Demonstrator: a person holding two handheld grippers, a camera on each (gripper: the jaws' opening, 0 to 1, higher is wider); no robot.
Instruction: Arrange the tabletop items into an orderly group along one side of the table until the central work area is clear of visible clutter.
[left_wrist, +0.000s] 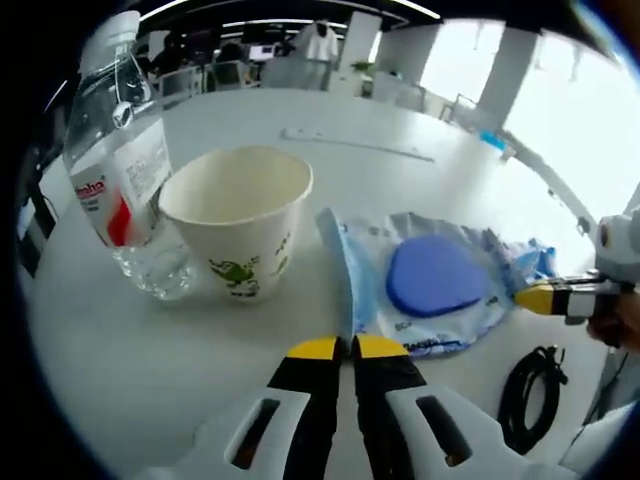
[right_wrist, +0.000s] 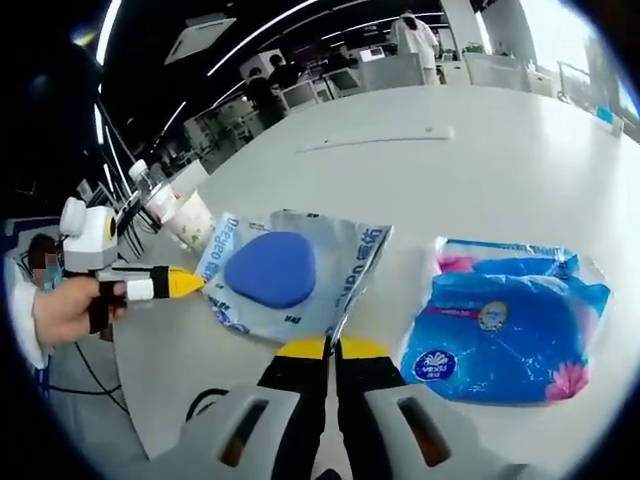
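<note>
A clear-and-blue plastic packet (left_wrist: 435, 280) with a round blue pad inside lies on the white table (left_wrist: 400, 130). My left gripper (left_wrist: 345, 347) is shut on its near edge. My right gripper (left_wrist: 530, 298) comes in from the right and pinches the far edge. In the right gripper view, that gripper (right_wrist: 332, 347) is shut on a corner of the packet (right_wrist: 285, 270), and my left gripper (right_wrist: 188, 283) holds the opposite side. A paper cup (left_wrist: 240, 220) and a water bottle (left_wrist: 120, 160) stand left of the packet. A blue tissue pack (right_wrist: 510, 320) lies flat to the right.
A black cable (left_wrist: 535, 385) is coiled off the table's near right side. A long pale strip (right_wrist: 375, 140) lies far back on the table. A hand (right_wrist: 70, 305) holds the left gripper. Chairs, desks and people stand beyond the table.
</note>
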